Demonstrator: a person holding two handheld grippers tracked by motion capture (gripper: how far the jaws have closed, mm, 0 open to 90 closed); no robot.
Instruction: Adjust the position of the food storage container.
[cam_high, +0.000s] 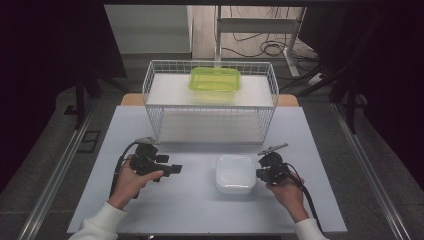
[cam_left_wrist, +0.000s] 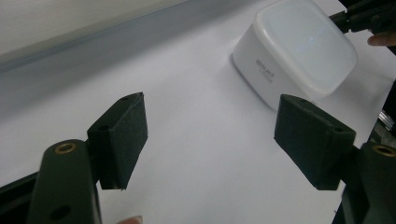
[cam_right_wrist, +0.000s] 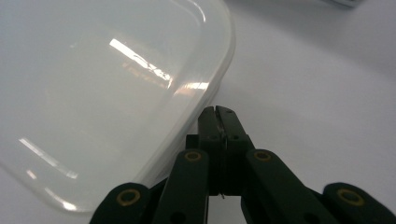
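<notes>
A white lidded plastic box (cam_high: 235, 173) sits on the white table (cam_high: 190, 200), right of centre. My right gripper (cam_high: 258, 173) is shut with nothing between its pads, its tips at the box's right side; in the right gripper view the closed tips (cam_right_wrist: 216, 111) lie against the lid's rim (cam_right_wrist: 205, 98). My left gripper (cam_high: 176, 169) stands open and empty to the left of the box, pointing at it. In the left gripper view its two pads (cam_left_wrist: 122, 135) frame bare table, with the box (cam_left_wrist: 294, 51) farther off. A green lidded container (cam_high: 215, 79) rests on top of the wire rack (cam_high: 210, 100).
The white wire rack stands at the table's back, with an open lower shelf (cam_high: 210, 127). A metal rail (cam_high: 55, 175) runs along the table's left side and another along its right (cam_high: 367, 170). Cables (cam_high: 265, 47) lie on the floor behind.
</notes>
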